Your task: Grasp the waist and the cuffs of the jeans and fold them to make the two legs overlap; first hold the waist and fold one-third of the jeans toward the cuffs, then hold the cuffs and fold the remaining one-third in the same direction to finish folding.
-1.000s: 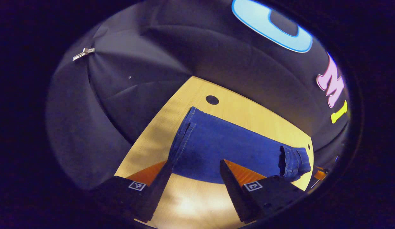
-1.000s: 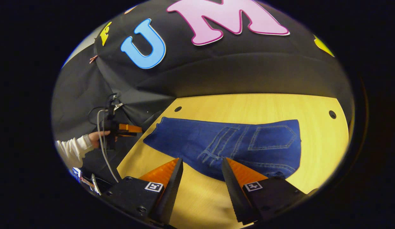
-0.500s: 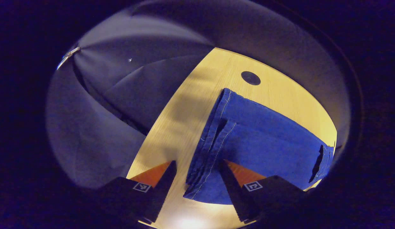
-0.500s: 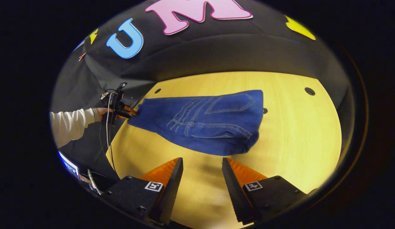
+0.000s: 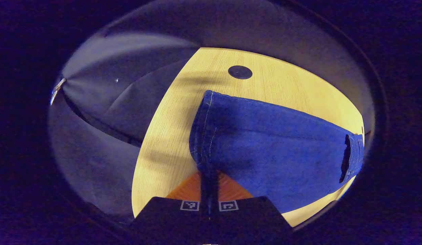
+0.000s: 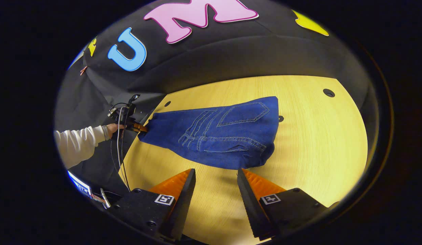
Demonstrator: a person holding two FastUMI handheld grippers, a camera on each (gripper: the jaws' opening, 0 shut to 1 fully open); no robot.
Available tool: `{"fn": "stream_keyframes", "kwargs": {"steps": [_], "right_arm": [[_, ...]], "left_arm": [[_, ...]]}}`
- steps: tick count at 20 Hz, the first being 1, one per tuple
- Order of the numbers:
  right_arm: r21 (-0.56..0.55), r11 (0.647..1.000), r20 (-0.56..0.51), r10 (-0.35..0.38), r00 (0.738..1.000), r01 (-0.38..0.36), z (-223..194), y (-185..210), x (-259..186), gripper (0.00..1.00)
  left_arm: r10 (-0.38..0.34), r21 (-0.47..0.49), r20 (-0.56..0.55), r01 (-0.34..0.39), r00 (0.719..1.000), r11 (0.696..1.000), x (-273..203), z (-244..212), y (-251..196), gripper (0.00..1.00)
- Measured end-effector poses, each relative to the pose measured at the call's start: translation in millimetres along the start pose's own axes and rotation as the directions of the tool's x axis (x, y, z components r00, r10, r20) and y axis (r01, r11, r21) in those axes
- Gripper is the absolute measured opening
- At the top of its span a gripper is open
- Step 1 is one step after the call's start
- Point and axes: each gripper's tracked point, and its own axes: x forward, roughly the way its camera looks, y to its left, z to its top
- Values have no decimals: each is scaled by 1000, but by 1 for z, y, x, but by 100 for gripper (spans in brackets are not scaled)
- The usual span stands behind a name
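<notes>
The left gripper (image 5: 209, 177) has its fingers closed on the cuff end of the jeans (image 6: 217, 134), lying on the worktop (image 6: 316, 143). The right gripper (image 6: 216, 182) hovers open. The layers may slip apart if only one cuff is caught.

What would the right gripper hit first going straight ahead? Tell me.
Probably the near edge of the jeans at the waist end: the open right gripper points there across bare table. Its height above the table is unclear.
</notes>
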Motion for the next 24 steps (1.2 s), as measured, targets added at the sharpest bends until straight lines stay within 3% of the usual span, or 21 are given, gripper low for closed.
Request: {"fn": "stream_keyframes", "kwargs": {"steps": [4,6,9,11,13,16,19,22,24], "right_arm": [[-9,1000,10,0,1000,0,2,2,-5,77],[-9,1000,14,0,1000,0,2,3,-6,77],[2,1000,27,9,1000,-9,5,8,-10,77],[6,1000,42,12,999,-13,9,11,-13,77],[1,1000,59,10,998,-10,12,12,-21,77],[-14,1000,83,-1,997,2,13,7,-35,77],[-20,1000,116,-18,993,21,16,-3,-51,77],[-31,998,133,-41,990,46,14,-19,-65,77],[-31,997,135,-61,989,65,11,-34,-71,77]], "left_arm": [[-133,-11,66,134,989,991,-27,11,-20,6],[-225,-25,117,229,967,973,-57,22,-42,6],[-409,-64,201,429,890,901,-117,46,-108,6],[-498,0,236,512,834,859,-161,61,-156,10],[-604,73,243,606,759,792,-207,62,-215,6],[-714,220,230,679,661,700,-264,62,-317,6],[-781,332,159,713,603,618,-268,44,-422,6],[-792,343,51,734,608,586,-239,10,-506,6],[-747,377,-41,703,663,603,-195,-19,-538,6]]}}
